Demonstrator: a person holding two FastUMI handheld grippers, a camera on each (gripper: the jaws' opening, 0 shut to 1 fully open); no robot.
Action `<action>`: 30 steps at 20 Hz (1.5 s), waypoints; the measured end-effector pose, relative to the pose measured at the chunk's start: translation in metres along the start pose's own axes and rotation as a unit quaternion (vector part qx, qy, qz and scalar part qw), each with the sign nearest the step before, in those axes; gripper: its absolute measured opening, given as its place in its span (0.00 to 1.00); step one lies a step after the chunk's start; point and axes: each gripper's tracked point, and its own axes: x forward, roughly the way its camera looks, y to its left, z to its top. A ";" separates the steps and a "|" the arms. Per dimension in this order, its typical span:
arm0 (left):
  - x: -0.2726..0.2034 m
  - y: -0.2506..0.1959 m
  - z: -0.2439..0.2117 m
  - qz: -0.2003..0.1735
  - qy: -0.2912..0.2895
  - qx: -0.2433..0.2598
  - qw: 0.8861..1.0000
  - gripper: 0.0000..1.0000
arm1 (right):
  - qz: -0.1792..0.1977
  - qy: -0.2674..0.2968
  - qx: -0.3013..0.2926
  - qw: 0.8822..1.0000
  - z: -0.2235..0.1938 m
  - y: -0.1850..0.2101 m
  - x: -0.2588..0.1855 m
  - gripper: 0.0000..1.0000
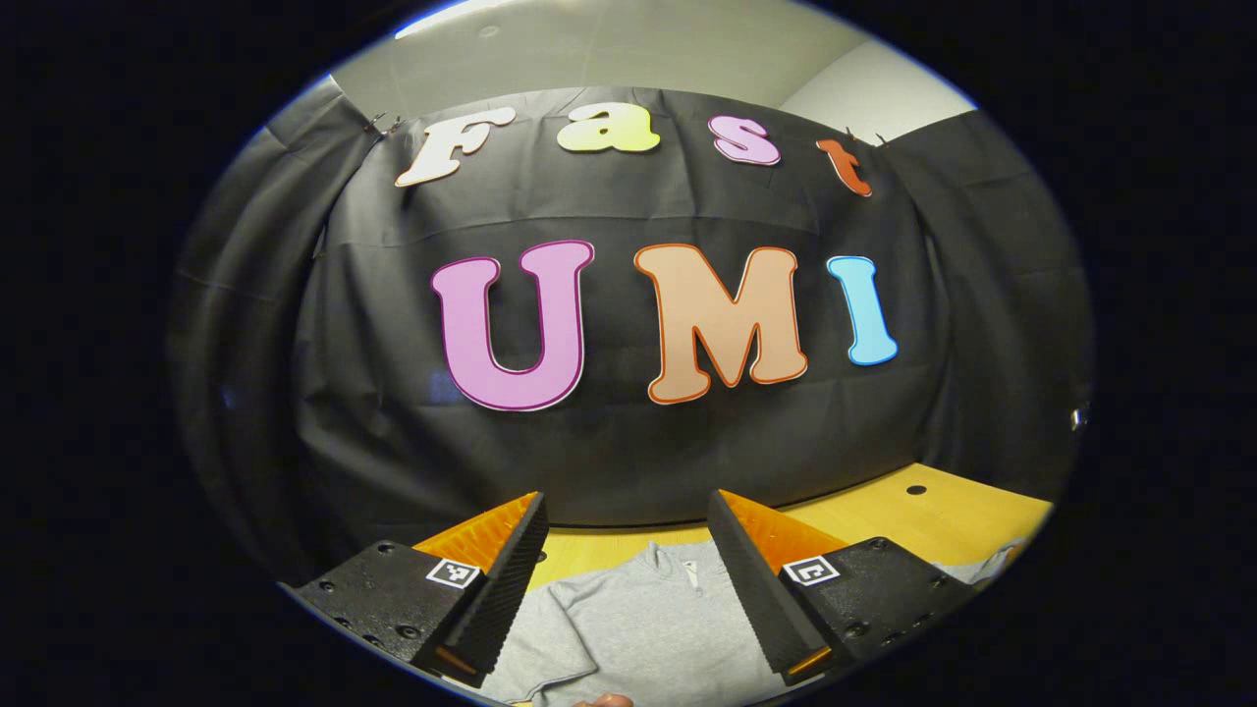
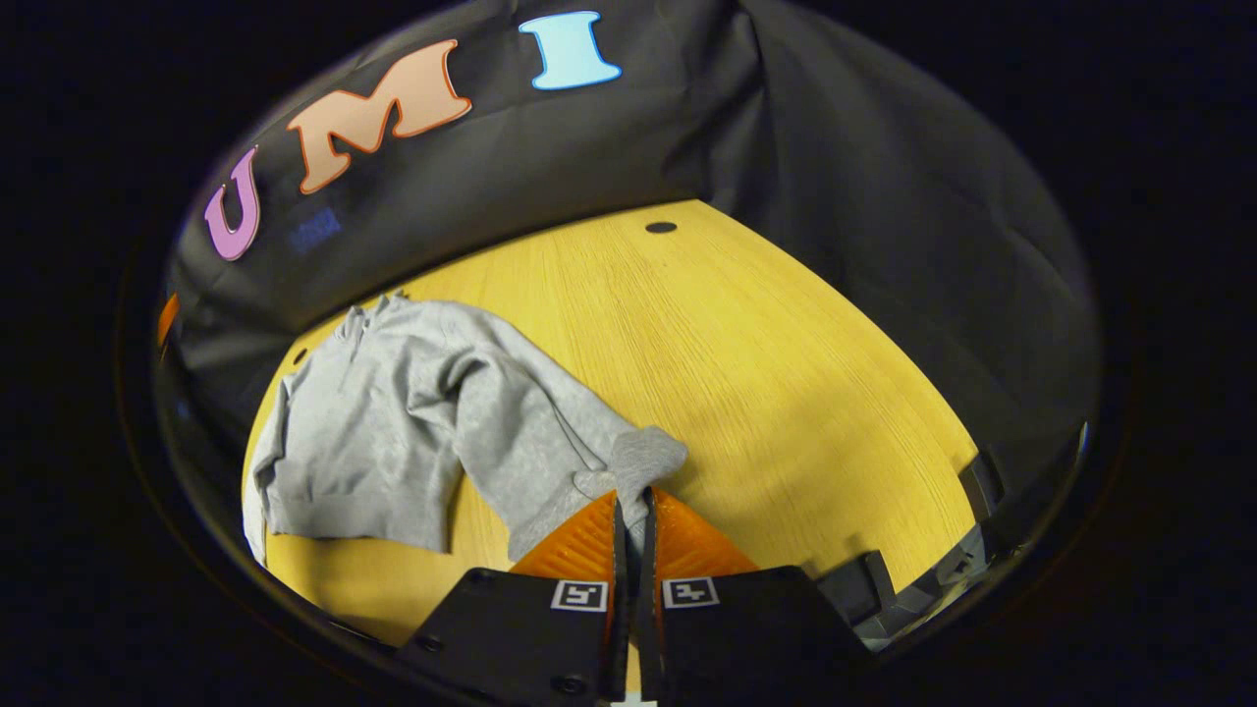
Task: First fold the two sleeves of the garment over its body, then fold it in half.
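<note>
Yellow wooden table (image 2: 786, 373) is carrying grey sweatshirt (image 2: 393, 422), lying flat. Right gripper (image 2: 633, 511) is pinching sleeve cuff (image 2: 643, 457), likely for folding over body. Left gripper (image 1: 628, 579) is hovering above, jaws spread, waiting.

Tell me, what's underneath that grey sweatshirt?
The grey sweatshirt lies on a yellow wooden table, which shows all around it. Whatever sits directly beneath the cloth is covered. The right tongs pinch its sleeve cuff.

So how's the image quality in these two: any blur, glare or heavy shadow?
Left gripper view: sharp, fisheye bending, garment dim. Right gripper view: crisp, table evenly lit, soft shadow near the right gripper shut on the sleeve; no glare.
</note>
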 end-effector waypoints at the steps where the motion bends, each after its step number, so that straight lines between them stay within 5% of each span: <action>1: -0.001 0.003 0.001 0.003 -0.001 0.002 1.000 0.95 | 0.006 -0.009 0.003 1.000 0.010 0.009 0.001 0.06; 16: -0.033 0.102 -0.007 0.094 0.006 0.010 0.995 0.95 | 0.172 -0.069 0.013 0.983 0.121 0.198 0.002 0.06; 30: -0.089 0.211 -0.033 0.206 0.035 0.005 0.978 0.98 | 0.305 -0.042 -0.064 0.949 0.113 0.408 0.011 0.06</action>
